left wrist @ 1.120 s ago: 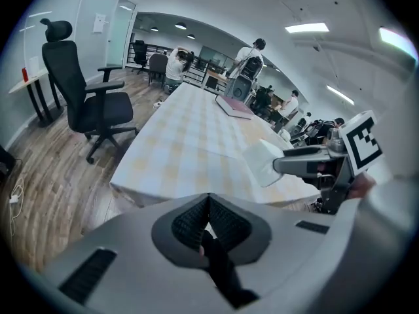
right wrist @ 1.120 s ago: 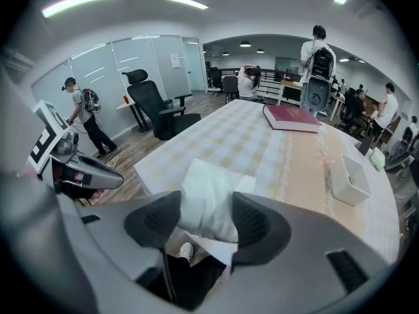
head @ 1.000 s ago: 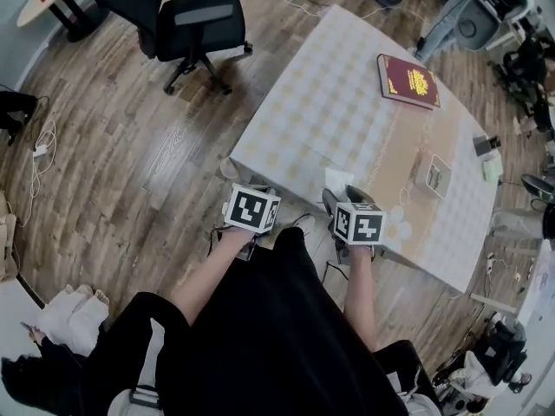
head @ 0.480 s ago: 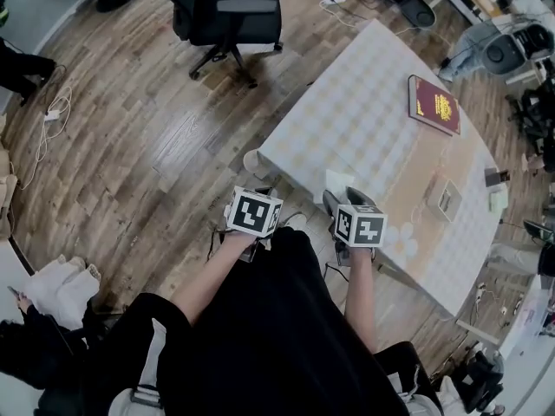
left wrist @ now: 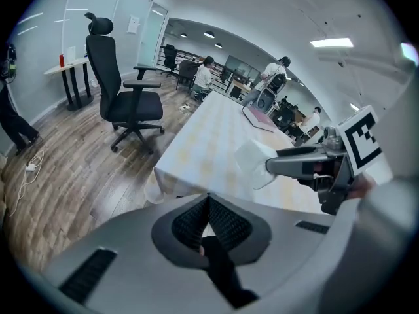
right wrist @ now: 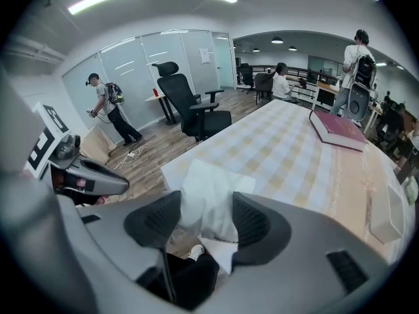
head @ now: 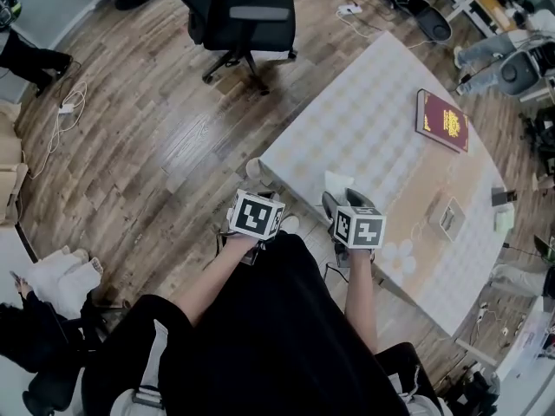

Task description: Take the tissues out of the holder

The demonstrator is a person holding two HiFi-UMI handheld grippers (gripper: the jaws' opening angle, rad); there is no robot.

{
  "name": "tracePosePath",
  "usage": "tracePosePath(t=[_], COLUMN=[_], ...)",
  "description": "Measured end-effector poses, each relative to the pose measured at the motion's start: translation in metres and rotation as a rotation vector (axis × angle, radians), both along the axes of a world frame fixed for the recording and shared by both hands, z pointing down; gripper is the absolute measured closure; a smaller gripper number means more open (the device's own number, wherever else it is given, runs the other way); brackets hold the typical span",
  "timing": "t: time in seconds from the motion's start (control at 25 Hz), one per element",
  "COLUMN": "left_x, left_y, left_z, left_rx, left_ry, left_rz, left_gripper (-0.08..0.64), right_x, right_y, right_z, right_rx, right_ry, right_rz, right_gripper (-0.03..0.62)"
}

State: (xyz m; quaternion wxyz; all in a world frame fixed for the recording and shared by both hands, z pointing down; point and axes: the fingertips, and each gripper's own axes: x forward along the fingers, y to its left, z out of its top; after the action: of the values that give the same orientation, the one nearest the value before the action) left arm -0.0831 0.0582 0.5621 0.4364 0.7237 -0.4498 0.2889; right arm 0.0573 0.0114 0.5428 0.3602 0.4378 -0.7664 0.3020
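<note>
Wood floor [head: 156, 146] office, black swivel chair [head: 247, 16] beyond the counter [head: 364, 128], which has a pale checked cloth on it. Both claws are at the counter's near edge, pointing steeply down.

Right claw [right wrist: 208, 218]: closed on a white tissue [right wrist: 209, 191]. The sheet is pinched between the two pads, crumpled top sticking up above the jaws, a corner hanging below. In the head view the tissue sits over the counter's near edge.

Left claw [left wrist: 209, 205]: jaws together, nothing between them. It's just beside the right claw, off the counter's corner, over the floor.

Holder [head: 448, 217]: small pale box on the counter, to the right, well apart from the tissue. Can't tell what's in it.

Red book [head: 442, 121] lies flat further back on the counter.
</note>
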Motion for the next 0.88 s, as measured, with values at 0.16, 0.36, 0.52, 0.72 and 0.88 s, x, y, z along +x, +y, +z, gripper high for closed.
tracePosePath(t=[0.16,0.36,0.52,0.72,0.88], left_x=[0.018,0.046,0.065,0.084,0.092], left_y=[-0.017,-0.036,-0.047,-0.051,-0.050], left_z=[-0.006,-0.009,-0.007,-0.008,-0.008], left_rx=[0.018,0.041,0.043,0.036,0.027], left_ry=[-0.027,-0.045,-0.050,-0.051,-0.063], left_rz=[0.019,0.042,0.029,0.005,0.004], left_gripper=[0.560,0.560,0.560,0.560,0.560], right_x=[0.011,0.027,0.040,0.055,0.059], right_y=[-0.014,-0.029,-0.036,-0.040,-0.040], right_z=[-0.003,-0.005,-0.001,0.002,0.003], right_rx=[-0.001,0.006,0.013,0.019,0.013], right_ry=[-0.013,-0.033,-0.040,-0.052,-0.069], right_rz=[-0.013,-0.030,-0.046,-0.062,-0.067], right_gripper=[0.331,0.331,0.331,0.331,0.331])
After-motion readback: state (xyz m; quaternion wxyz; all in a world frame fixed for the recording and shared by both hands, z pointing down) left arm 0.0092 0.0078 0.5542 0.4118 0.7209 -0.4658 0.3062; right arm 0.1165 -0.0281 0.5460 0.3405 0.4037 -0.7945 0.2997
